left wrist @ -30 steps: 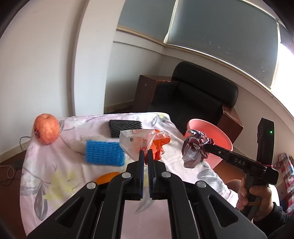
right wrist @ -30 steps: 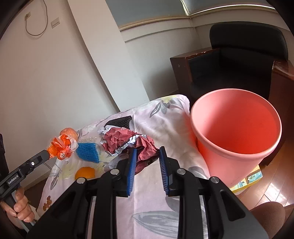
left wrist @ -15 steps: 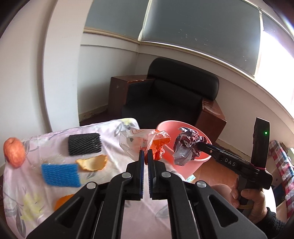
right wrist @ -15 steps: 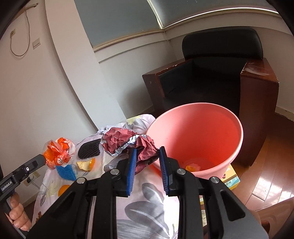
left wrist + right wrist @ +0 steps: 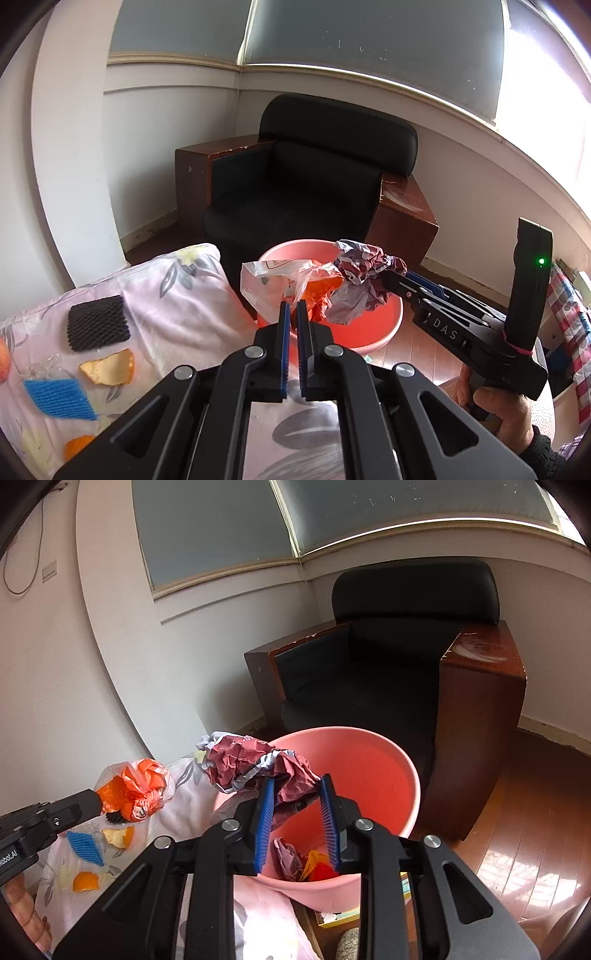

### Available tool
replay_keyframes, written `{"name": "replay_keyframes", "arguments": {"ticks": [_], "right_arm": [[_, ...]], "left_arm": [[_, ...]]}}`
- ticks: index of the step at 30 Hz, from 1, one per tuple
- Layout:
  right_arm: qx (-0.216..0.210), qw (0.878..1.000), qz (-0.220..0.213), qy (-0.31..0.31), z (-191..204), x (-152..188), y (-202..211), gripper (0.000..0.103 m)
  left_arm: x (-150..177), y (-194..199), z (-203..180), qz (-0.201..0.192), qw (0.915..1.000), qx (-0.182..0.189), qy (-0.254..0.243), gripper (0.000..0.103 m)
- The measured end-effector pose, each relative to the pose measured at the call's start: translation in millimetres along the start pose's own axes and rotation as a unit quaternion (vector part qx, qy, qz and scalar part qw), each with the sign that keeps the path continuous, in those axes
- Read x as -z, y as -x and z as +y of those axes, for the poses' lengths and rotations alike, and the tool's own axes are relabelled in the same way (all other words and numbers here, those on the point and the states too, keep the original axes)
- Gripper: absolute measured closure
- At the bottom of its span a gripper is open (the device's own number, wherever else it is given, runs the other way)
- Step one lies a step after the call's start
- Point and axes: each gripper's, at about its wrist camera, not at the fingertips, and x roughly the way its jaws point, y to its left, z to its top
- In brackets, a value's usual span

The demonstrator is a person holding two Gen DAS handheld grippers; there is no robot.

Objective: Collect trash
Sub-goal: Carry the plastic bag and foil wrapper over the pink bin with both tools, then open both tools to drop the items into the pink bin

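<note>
Gripping crumpled wrapper (image 5: 258, 762), right tongs (image 5: 297, 788), over bucket (image 5: 373, 760)

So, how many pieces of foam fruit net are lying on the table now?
2: a black net near the table's far edge, and a blue net nearer the camera, beside the orange peel. More could be hidden outside the view.
</note>
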Motion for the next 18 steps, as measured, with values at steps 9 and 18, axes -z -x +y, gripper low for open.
{"name": "replay_keyframes", "arguments": {"ticks": [9,18], "right_arm": [[0.032,0.999,-0.011,0.007,-21,-12,-10,0.077],[0.065,0.997,0.002,0.045,-18,-6,-25,0.077]], "left_arm": [[-11,-45,-20,0.03,0.9992,-0.012,-0.024,0.1],[-7,-75,-25,0.063,0.9972,-0.023,-0.033,0.1]]}}
